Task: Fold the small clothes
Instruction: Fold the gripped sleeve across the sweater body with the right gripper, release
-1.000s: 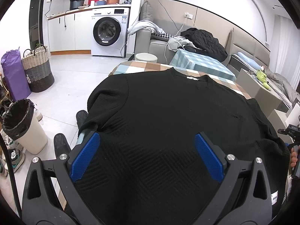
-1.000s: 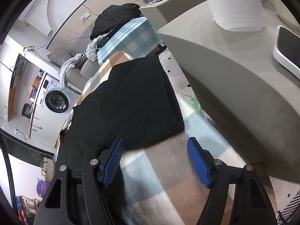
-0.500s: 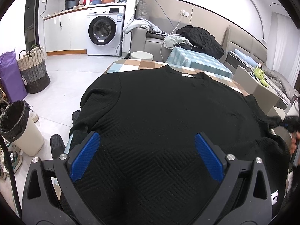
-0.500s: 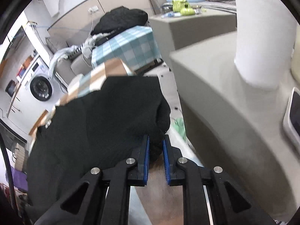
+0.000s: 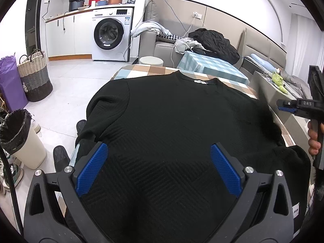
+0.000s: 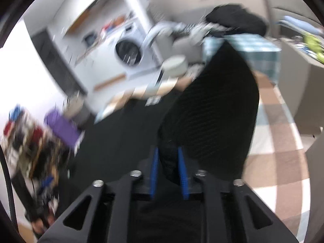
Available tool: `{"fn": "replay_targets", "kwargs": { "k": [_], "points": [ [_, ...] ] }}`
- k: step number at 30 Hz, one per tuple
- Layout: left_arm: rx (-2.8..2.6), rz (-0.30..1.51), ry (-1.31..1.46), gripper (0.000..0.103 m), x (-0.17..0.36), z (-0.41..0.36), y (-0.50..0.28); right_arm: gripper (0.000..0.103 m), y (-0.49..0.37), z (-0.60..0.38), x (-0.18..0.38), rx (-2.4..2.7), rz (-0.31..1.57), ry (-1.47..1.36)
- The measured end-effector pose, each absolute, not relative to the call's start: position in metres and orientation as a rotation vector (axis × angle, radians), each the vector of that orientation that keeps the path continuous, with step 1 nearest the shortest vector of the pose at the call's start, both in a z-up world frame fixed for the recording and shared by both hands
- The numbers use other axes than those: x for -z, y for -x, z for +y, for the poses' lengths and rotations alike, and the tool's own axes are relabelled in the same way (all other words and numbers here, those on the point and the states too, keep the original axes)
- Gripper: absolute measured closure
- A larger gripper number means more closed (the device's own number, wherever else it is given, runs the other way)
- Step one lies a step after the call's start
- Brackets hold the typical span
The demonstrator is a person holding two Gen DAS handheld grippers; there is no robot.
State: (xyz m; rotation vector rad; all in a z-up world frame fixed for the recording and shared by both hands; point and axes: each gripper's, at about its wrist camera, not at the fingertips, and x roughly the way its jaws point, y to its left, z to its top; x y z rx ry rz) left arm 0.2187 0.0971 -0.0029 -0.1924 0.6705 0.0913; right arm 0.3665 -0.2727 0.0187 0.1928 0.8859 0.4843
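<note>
A black textured sweater (image 5: 172, 125) lies spread on a checked table (image 5: 145, 69), neck toward the far side. My left gripper (image 5: 159, 168) is open and empty, hovering over the sweater's lower body. My right gripper (image 6: 167, 158) is shut on the sweater's right sleeve (image 6: 212, 109) and holds it lifted off the table; this view is motion-blurred. The right gripper also shows in the left wrist view (image 5: 299, 106) at the right edge, above the sweater's right side.
A grey counter (image 5: 269, 85) stands close to the table's right side. On the floor at left are a lined bin (image 5: 22, 137), a woven basket (image 5: 34, 75) and a purple bag (image 5: 10, 81). A washing machine (image 5: 112, 34) and sofa (image 5: 166, 42) stand behind.
My right gripper closed on the right sleeve and has lifted and swung it up and leftward over the sweater. My left gripper has barely moved.
</note>
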Motion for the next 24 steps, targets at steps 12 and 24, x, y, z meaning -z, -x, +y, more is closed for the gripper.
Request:
{"fn": "replay_targets", "kwargs": {
  "k": [12,24],
  "points": [
    [-0.105,0.685,0.198,0.002,0.006,0.099,-0.219,0.056,-0.364,-0.356,0.06,-0.289,1.116,-0.267],
    [-0.21,0.689,0.226,0.002,0.005,0.126,-0.222,0.096,-0.37,-0.341,0.064,-0.222,1.022,-0.118]
  ]
}}
